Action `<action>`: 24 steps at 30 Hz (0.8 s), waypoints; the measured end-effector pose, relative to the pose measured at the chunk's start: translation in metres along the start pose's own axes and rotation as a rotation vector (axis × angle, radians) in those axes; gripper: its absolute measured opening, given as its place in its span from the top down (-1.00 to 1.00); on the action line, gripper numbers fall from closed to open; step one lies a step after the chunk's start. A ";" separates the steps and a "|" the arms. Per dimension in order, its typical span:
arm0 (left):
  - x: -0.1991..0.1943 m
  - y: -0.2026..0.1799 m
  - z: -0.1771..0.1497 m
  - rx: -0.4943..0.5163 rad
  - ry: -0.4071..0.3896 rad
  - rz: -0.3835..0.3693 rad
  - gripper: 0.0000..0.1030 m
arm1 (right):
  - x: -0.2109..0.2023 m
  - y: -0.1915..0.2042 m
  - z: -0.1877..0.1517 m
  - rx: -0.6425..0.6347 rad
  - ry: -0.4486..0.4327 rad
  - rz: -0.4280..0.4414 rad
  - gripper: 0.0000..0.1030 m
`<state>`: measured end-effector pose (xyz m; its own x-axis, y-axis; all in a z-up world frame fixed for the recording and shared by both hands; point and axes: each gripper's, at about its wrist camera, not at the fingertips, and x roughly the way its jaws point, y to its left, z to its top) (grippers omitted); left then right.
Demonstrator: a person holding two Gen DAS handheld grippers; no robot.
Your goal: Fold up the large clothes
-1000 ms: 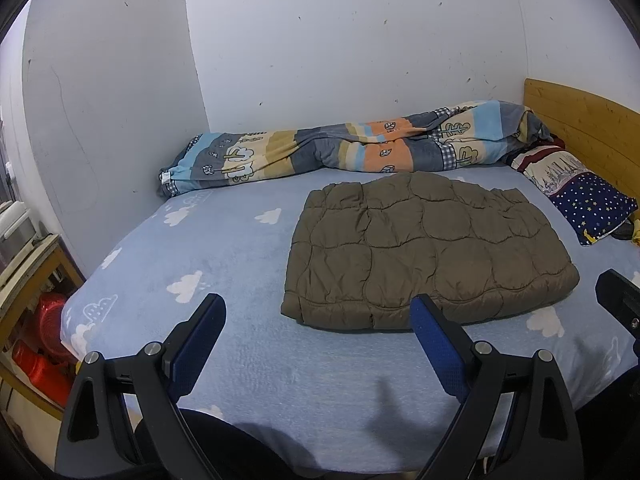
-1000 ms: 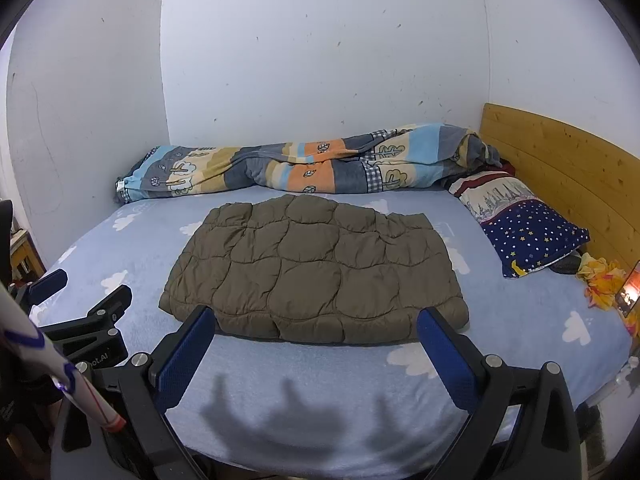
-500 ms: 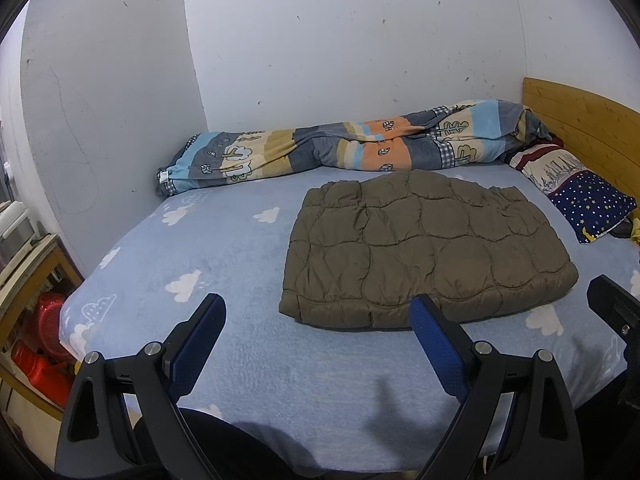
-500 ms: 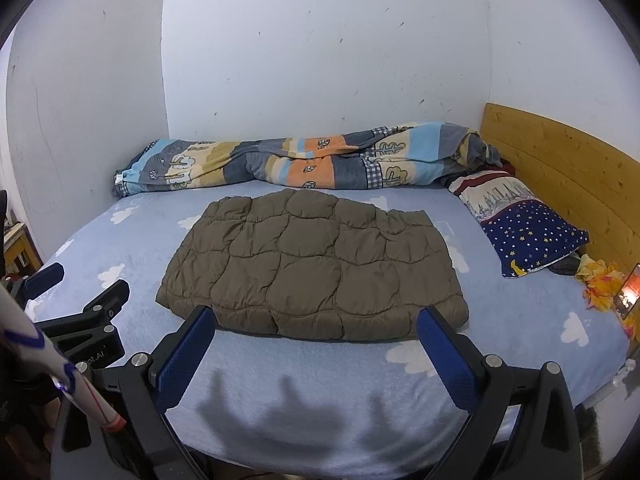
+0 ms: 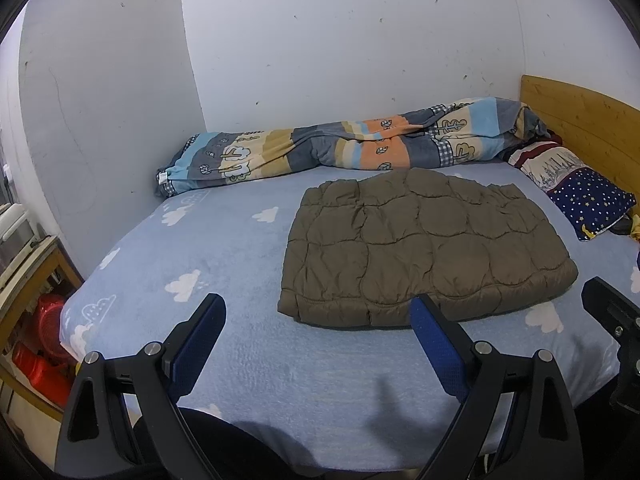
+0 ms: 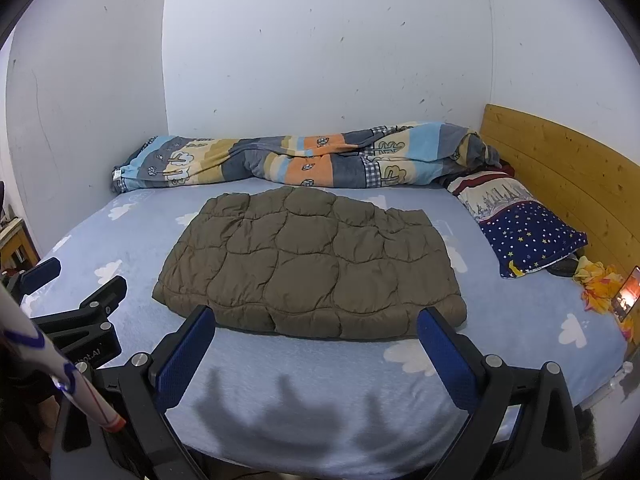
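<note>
A bed (image 6: pixel 120 272) with a blue cloud-print sheet is set against white walls, a wooden headboard (image 6: pixel 560 176) at the right. A folded olive quilted jacket (image 6: pixel 308 272) is laid flat at the middle of the sheet, touched by neither gripper. A striped duvet (image 6: pixel 304 160) is bunched along the far wall, beside a starry pillow (image 6: pixel 528 236). The left gripper (image 5: pixel 316 312) and right gripper (image 6: pixel 316 324) are held over the near edge, jaws spread wide with nothing between them.
</note>
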<state>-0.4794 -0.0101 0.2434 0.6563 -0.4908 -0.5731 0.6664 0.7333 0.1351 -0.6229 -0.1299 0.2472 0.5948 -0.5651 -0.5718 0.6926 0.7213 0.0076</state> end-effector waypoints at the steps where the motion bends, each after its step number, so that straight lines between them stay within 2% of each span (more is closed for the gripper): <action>1: 0.000 0.000 -0.001 0.002 -0.002 0.000 -0.80 | -0.001 -0.002 0.000 -0.001 0.001 0.002 -0.99; 24: -0.002 -0.003 -0.003 0.018 -0.010 0.010 -0.80 | 0.000 -0.012 -0.003 -0.008 0.007 0.004 -0.99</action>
<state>-0.4838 -0.0094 0.2417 0.6665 -0.4882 -0.5634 0.6660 0.7295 0.1558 -0.6321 -0.1375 0.2447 0.5946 -0.5591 -0.5778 0.6867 0.7269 0.0034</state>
